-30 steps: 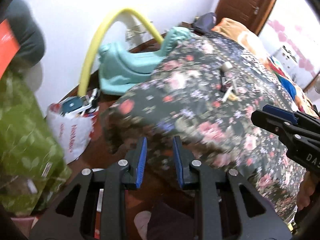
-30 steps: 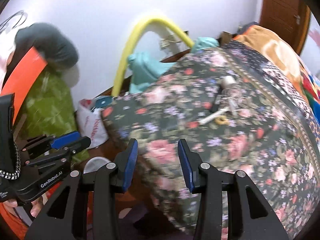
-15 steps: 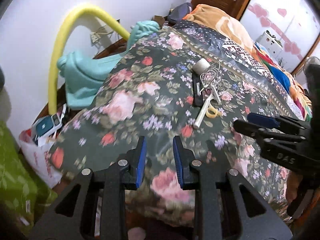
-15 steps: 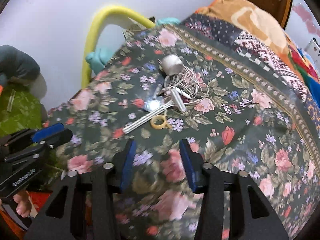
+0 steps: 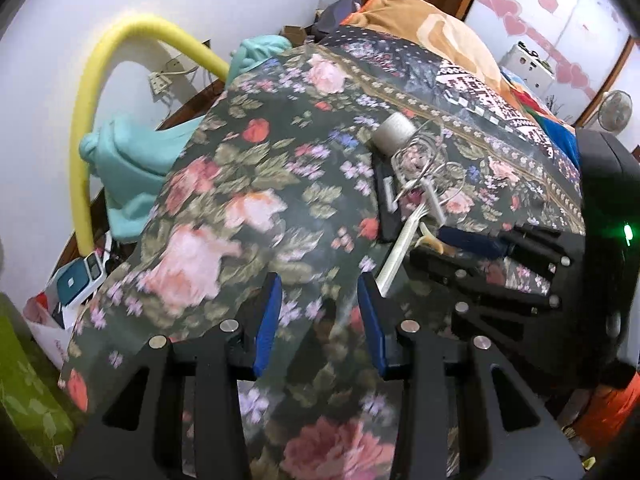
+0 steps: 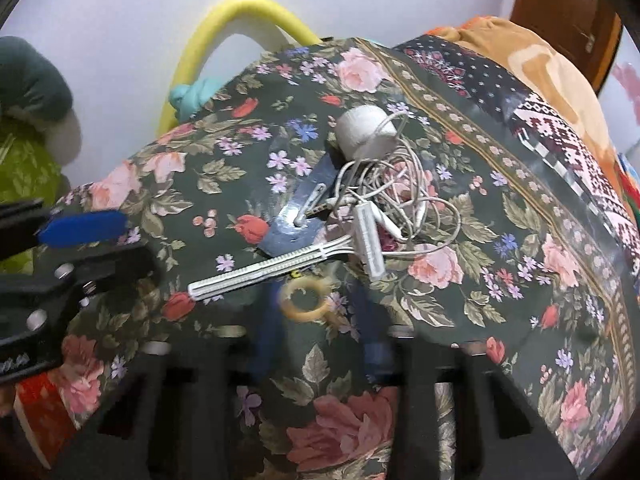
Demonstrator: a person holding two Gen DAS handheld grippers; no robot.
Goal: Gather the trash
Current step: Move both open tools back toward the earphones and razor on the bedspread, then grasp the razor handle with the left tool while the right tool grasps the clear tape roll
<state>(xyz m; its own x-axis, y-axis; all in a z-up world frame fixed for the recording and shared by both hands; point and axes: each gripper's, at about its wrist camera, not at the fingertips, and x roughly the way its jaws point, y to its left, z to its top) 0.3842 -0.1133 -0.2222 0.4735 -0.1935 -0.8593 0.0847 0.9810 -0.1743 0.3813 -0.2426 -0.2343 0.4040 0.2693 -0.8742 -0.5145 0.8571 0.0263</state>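
Left hand-held gripper [image 5: 319,312]: jaws parted by a clear gap, nothing between the blue pads, hanging over the flowered bedspread [image 5: 240,208] near the bed's foot. The gap is wider than half a second ago.

Right hand-held gripper [image 6: 320,340]: blurred by motion in its own view; fingers apart, holding nothing, with the small yellow ring [image 6: 305,300] lying between their tips. In the left view the same gripper [image 5: 452,246] sits low beside the clutter. A second ago it was back at the bed's edge; the clutter now lies directly ahead.

Trash on the bedspread, left to right in the right view:
- white razor [image 6: 280,266], handle toward the left, head against the cable;
- dark flat card or wrapper [image 6: 298,220] under a small white clip;
- yellow ring, just below the razor handle;
- white roll [image 6: 366,132], at the far end of the pile;
- tangled white cable [image 6: 404,196], touching roll and razor head.

All items lie loose and ungripped.
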